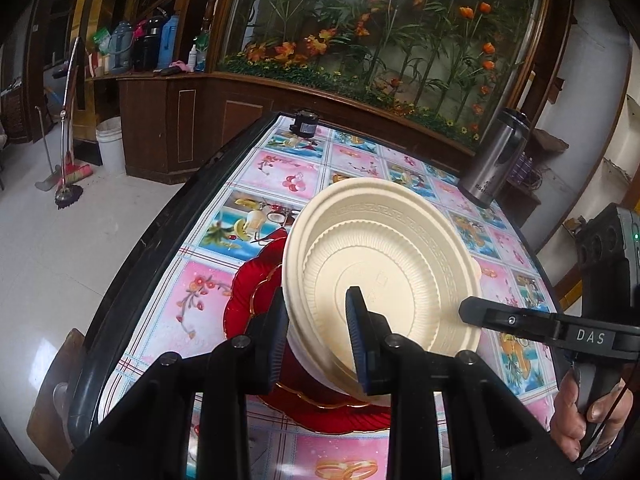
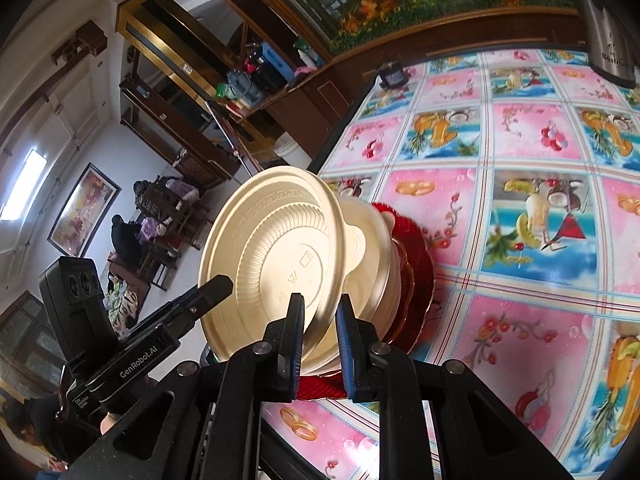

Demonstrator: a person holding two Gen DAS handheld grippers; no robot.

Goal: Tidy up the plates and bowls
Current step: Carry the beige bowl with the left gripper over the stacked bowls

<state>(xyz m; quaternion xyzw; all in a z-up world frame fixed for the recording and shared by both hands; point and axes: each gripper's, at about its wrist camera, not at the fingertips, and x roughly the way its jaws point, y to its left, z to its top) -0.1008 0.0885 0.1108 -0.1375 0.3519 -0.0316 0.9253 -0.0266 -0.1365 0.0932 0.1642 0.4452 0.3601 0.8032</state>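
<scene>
Cream bowl (image 1: 384,264) stacked inside other cream bowls on red plate (image 1: 248,296); left tongs (image 1: 320,320) and right tongs (image 2: 320,332) both clamped on its rim.

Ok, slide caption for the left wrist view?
Left gripper and right gripper hold cream bowls over red plate.

Ahead of me at twelve o'clock a small dark jar (image 1: 305,123) stands at the far end of the table (image 1: 160,236), on its pink and blue fruit-print cloth (image 1: 280,168). At two o'clock a steel flask (image 1: 496,156) stands upright near the table's right edge. Behind it runs a wooden planter of orange flowers (image 1: 400,32). At ten o'clock a white bucket (image 1: 110,140) and a broom (image 1: 70,184) are on the floor.
</scene>
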